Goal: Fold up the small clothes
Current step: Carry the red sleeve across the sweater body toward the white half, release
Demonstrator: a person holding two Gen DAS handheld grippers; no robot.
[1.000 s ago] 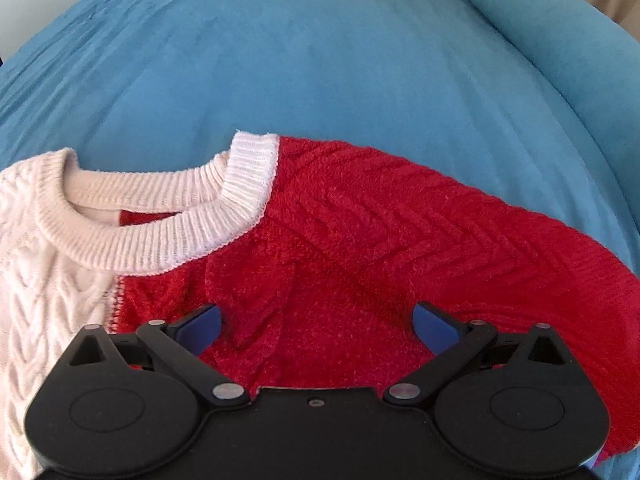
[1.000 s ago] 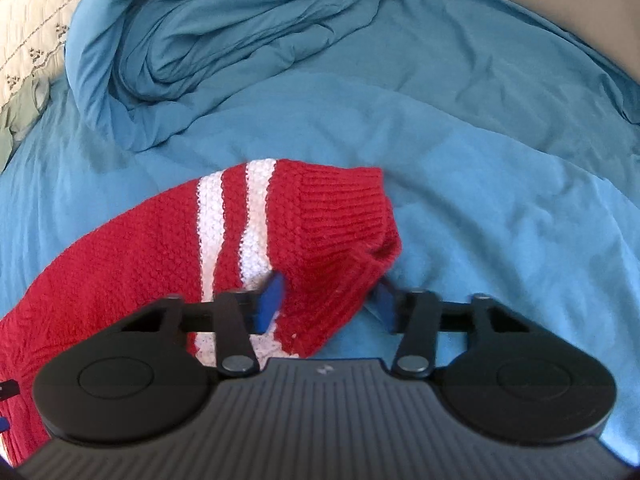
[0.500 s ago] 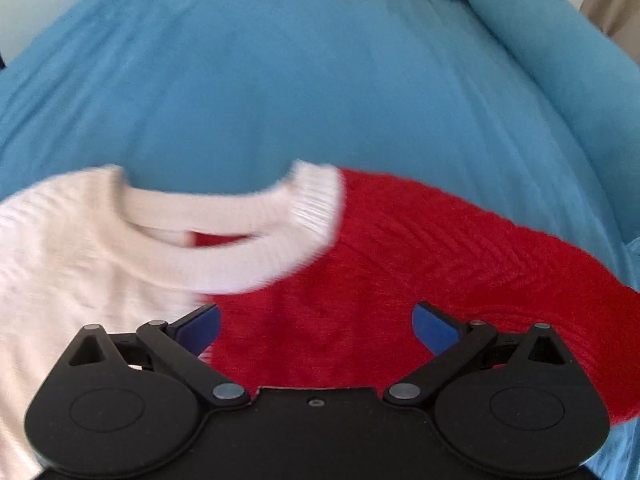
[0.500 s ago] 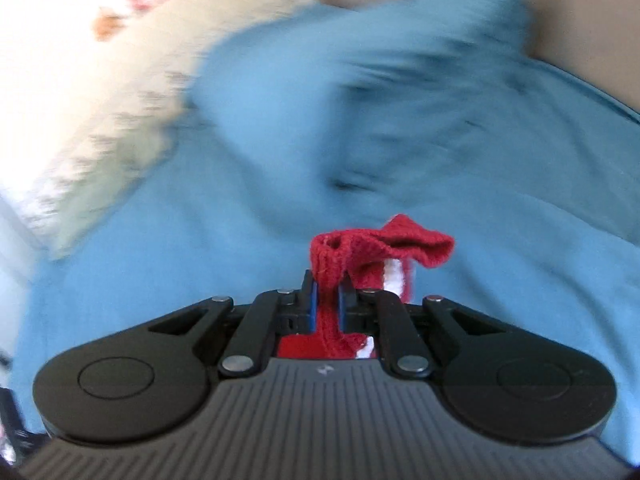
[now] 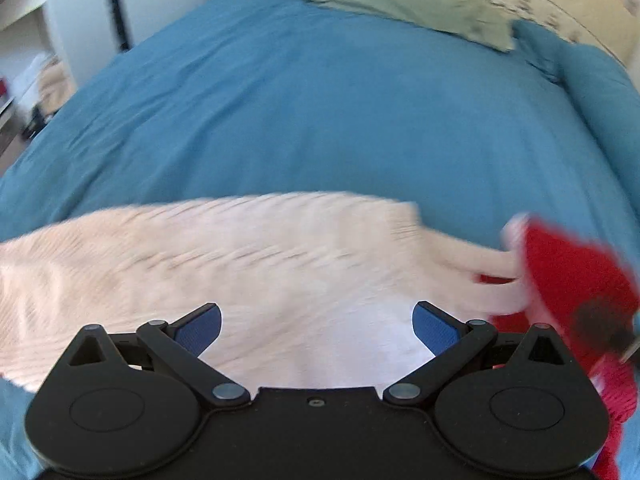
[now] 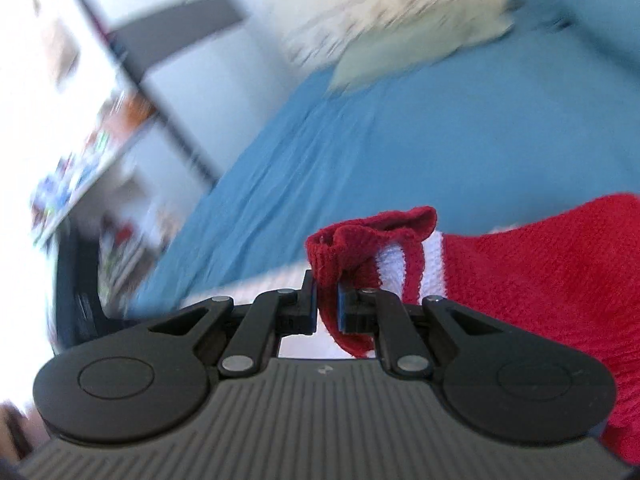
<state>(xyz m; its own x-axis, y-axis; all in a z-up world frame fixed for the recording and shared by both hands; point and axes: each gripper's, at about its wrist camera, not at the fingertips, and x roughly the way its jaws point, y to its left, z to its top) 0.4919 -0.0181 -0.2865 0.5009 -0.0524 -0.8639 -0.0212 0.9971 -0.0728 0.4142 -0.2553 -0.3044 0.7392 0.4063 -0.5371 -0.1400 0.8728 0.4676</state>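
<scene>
The right claw (image 6: 327, 308) is clamped on the red cuff (image 6: 360, 236) of the sweater's sleeve (image 6: 540, 272), its 2 blue pads pressing the knit from both sides; the cuff bunches above the jaws and 2 white stripes show just behind it. The sleeve hangs lifted off the bed (image 6: 440, 140).

The left claw (image 5: 316, 326) stands wide with nothing between its pads, hovering over the sweater (image 5: 224, 264), whose cream half lies blurred across the near part of the blue bed (image 5: 320, 112). The red half (image 5: 572, 272) is bunched toward the bed's right edge. A green pillow (image 5: 408, 4) lies at the bed's far edge.
</scene>
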